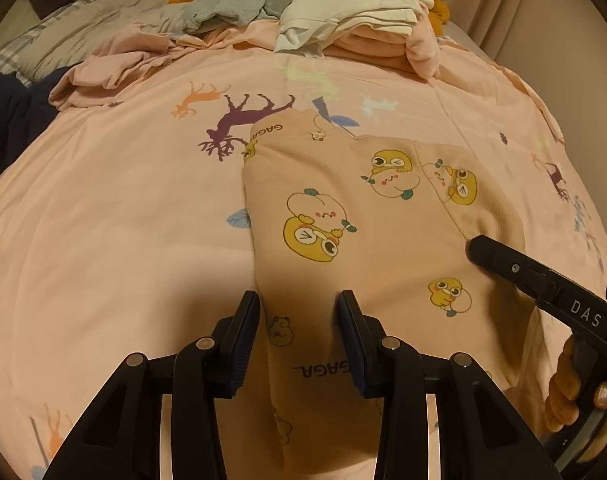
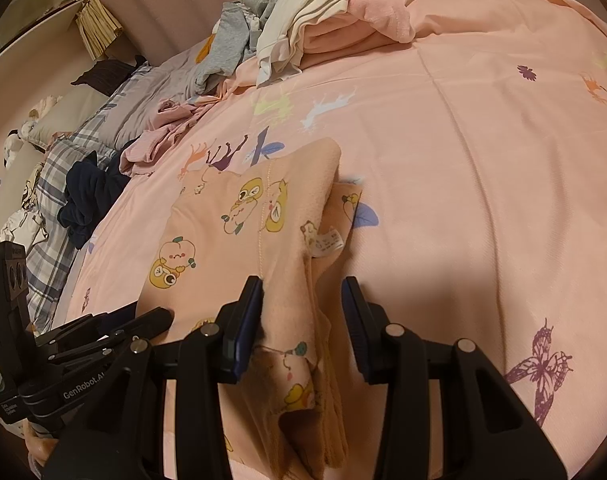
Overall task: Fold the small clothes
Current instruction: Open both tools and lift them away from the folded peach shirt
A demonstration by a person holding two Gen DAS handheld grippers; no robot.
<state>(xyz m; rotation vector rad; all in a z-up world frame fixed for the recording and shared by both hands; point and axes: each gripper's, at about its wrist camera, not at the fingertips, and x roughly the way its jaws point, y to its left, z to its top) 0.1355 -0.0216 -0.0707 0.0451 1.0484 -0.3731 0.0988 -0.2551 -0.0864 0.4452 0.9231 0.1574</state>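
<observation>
Folding the garment [image 1: 355,216] on the bed [image 1: 115,208] called for both released hand-held grippers, left [image 1: 299,300] and right [image 2: 303,284], to pinch its near hem evenly.

Soft matt cloth — printed garment [image 1: 363,220]

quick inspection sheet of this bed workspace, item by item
surface: pink bedspread printed with deer, leaves and butterflies.
job's things: peach cartoon-print garment lying on the bedspread, one side folded over, care label showing.
clutter: stack of folded clothes, grey clothes, crumpled pink cloth, dark navy garment.
grippers: left tongs open, above the garment; right tongs open, with a fold of the garment between the fingers.
cables: nothing seen.
surroundings: curtain, pillows at the head end.
</observation>
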